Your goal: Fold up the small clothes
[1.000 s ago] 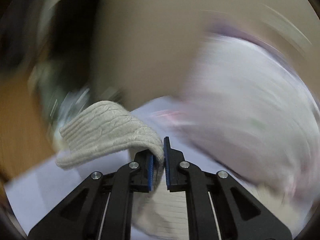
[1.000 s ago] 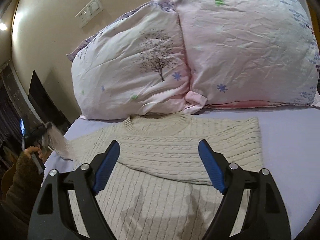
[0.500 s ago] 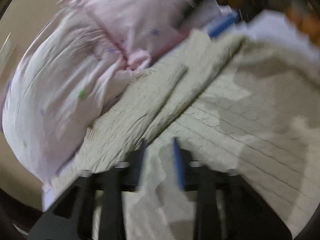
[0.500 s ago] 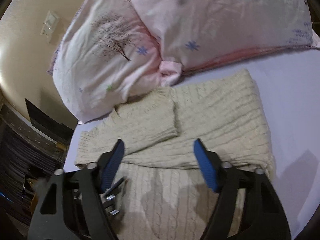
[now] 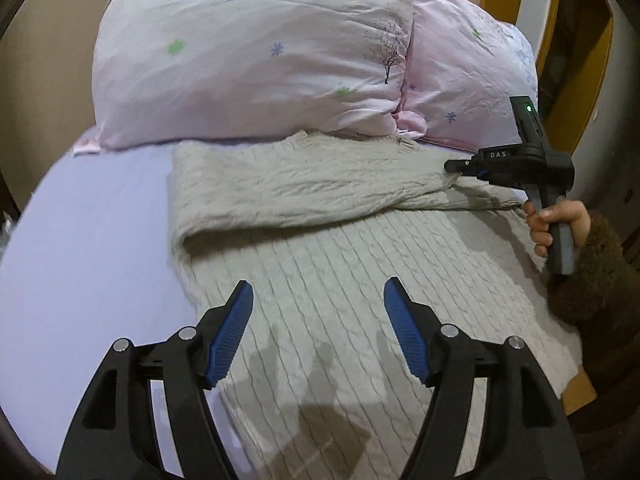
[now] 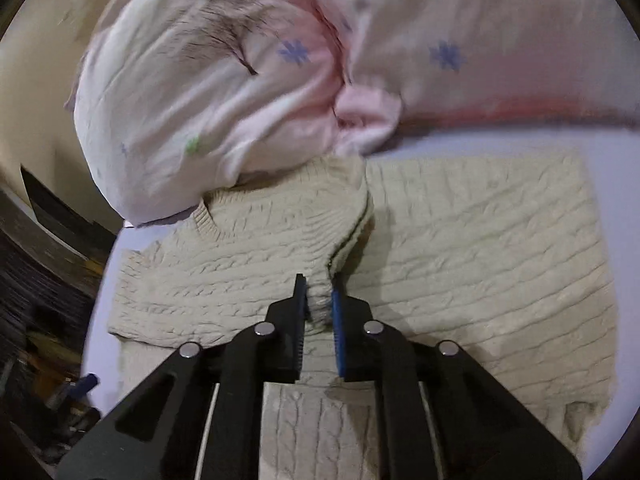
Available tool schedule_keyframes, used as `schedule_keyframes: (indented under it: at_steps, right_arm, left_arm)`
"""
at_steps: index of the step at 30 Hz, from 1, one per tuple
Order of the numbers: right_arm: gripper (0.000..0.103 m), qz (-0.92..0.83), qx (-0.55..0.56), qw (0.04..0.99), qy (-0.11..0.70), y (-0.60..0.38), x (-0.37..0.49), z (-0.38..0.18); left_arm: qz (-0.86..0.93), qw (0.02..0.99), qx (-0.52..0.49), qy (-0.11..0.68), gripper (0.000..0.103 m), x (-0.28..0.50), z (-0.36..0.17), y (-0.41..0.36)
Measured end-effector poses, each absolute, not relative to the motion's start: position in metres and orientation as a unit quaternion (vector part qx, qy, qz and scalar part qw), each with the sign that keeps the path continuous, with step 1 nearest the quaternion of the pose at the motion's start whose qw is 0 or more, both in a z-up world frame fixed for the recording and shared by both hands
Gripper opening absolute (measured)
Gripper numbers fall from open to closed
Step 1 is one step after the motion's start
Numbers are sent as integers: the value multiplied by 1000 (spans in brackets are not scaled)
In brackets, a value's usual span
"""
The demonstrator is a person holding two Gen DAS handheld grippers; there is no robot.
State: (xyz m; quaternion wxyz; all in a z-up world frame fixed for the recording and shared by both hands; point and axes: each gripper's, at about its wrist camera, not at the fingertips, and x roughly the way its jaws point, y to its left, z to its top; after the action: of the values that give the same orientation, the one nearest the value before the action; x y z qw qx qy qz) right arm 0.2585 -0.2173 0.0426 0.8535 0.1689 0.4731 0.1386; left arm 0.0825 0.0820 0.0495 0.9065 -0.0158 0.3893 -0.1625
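Now the sweater [image 5: 320, 272] lies flat on the bed [image 5: 88, 232], its collar end touching the two pink pillows [image 5: 248, 56] at the head. One sleeve [image 5: 288, 188] is folded across the chest. The left claw [image 5: 318, 300] hovers above the lower body of the knit, its blue pads [image 5: 234, 328] spread wide apart and holding nothing.

From the right wrist view, the right claw [image 6: 318, 304] is pinched together on the cuff [image 6: 320, 300] of the other sleeve [image 6: 280, 248], which lies over the chest with its cuff lifted into a small fold between the pads. In the left view the same claw [image 5: 460, 166] shows at the sweater's right shoulder, its handle gripped by a hand [image 5: 556, 220] in a brown fuzzy cuff.
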Motion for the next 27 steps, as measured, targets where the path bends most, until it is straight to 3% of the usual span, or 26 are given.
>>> schedule_keyframes:
  at_steps: [7, 10, 11, 12, 14, 20, 27]
  right_arm:
    - [12, -15, 195, 907, 373, -292, 212, 87]
    - [26, -52, 194, 878, 433, -310, 205, 69]
    - [40, -40, 214, 871, 441, -317, 195, 67]
    - [62, -28, 221, 870, 439, -322, 185, 68]
    - [76, 7, 219, 879, 422, -327, 153, 77]
    - [76, 103, 215, 855, 461, -348, 53, 72]
    - [74, 182, 302, 786, 507, -368, -40, 50]
  left_arm:
    - [-180, 897, -17, 404, 69, 78, 39, 77]
    - [-182, 895, -26, 406, 69, 73, 37, 81]
    - [-183, 895, -34, 406, 69, 69, 39, 84]
    - [-187, 894, -47, 405, 69, 62, 40, 91]
    - [-200, 891, -75, 400, 71, 43, 43, 107]
    - [-249, 854, -170, 423, 75, -14, 31, 159]
    - [-269, 817, -178, 478, 77, -60, 6, 166]
